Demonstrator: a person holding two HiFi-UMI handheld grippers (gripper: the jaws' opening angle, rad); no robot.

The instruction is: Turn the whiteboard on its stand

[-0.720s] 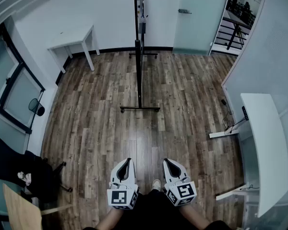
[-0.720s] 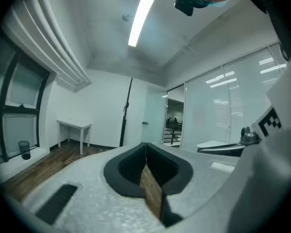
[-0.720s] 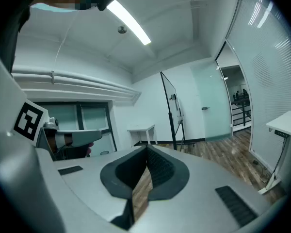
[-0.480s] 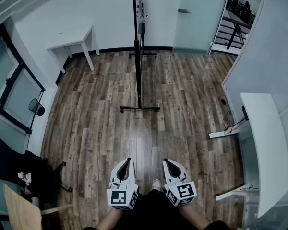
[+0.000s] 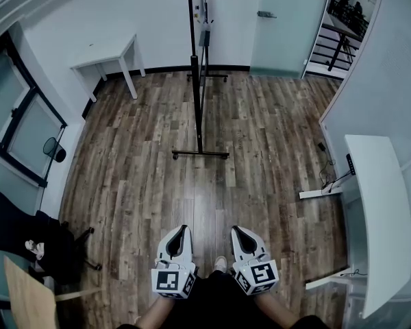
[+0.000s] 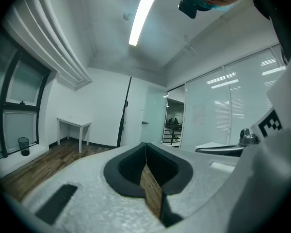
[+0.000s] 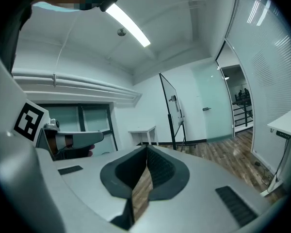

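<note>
While left hand-held gripper [image 5: 180, 229] is closed | whiteboard [image 5: 191, 19] well ahead, apart

No word, number or brand name can be read anywhere in these views. The only printed signs are black-and-white square patterns. One is on the marker cube [image 5: 172, 283] of the left gripper [image 5: 180, 230], one on the other cube [image 5: 258, 276] of the right gripper [image 5: 237, 230] — these are codes, not letters. On the frame of the whiteboard [image 5: 192, 19] hangs a small pale piece [image 5: 205, 26]. It may carry some print, but it is too small to read.
</note>
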